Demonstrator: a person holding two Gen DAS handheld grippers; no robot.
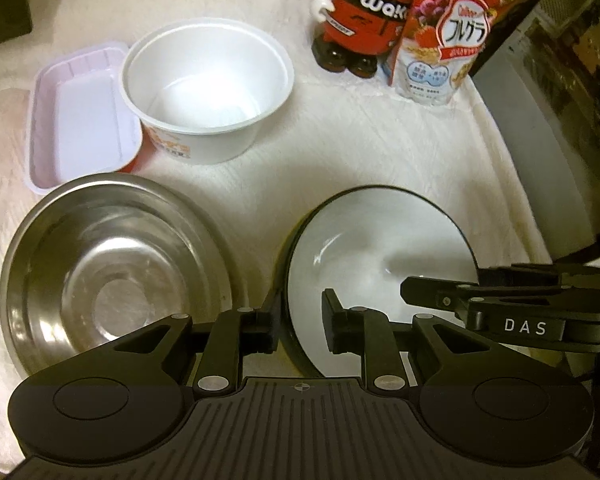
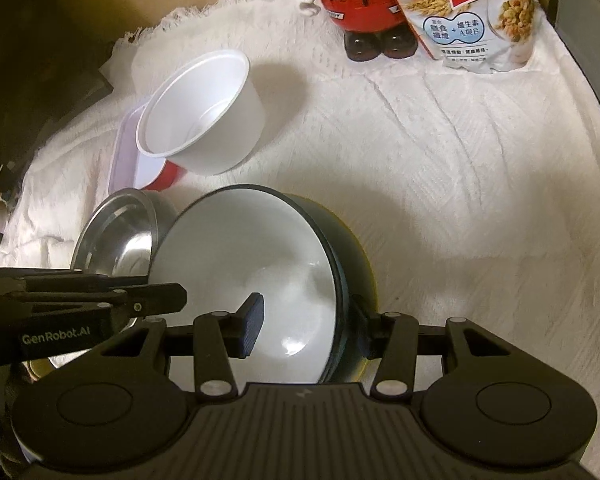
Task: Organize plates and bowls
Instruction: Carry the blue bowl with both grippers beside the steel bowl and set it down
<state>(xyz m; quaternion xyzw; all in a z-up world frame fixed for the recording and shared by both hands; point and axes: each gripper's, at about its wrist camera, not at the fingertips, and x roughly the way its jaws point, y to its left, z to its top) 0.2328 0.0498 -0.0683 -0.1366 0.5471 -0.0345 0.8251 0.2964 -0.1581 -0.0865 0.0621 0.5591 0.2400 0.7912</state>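
Observation:
A dark bowl with a white inside (image 1: 380, 248) (image 2: 252, 256) sits between both grippers on the white cloth. My left gripper (image 1: 300, 322) straddles its left rim, one finger outside and one inside, with a gap. My right gripper (image 2: 308, 330) straddles its right rim the same way. A steel bowl (image 1: 112, 268) (image 2: 120, 236) lies just left of it. Behind stand a white paper bowl (image 1: 208, 92) (image 2: 208, 112) and a pale rectangular tray (image 1: 80, 120) (image 2: 128, 148).
A red and black figure bottle (image 1: 364, 12) (image 2: 360, 4) and a cereal bag (image 1: 452, 36) (image 2: 476, 12) stand at the back. The cloth's right edge (image 1: 512, 168) drops to dark furniture. The cloth (image 2: 460, 160) spreads to the right.

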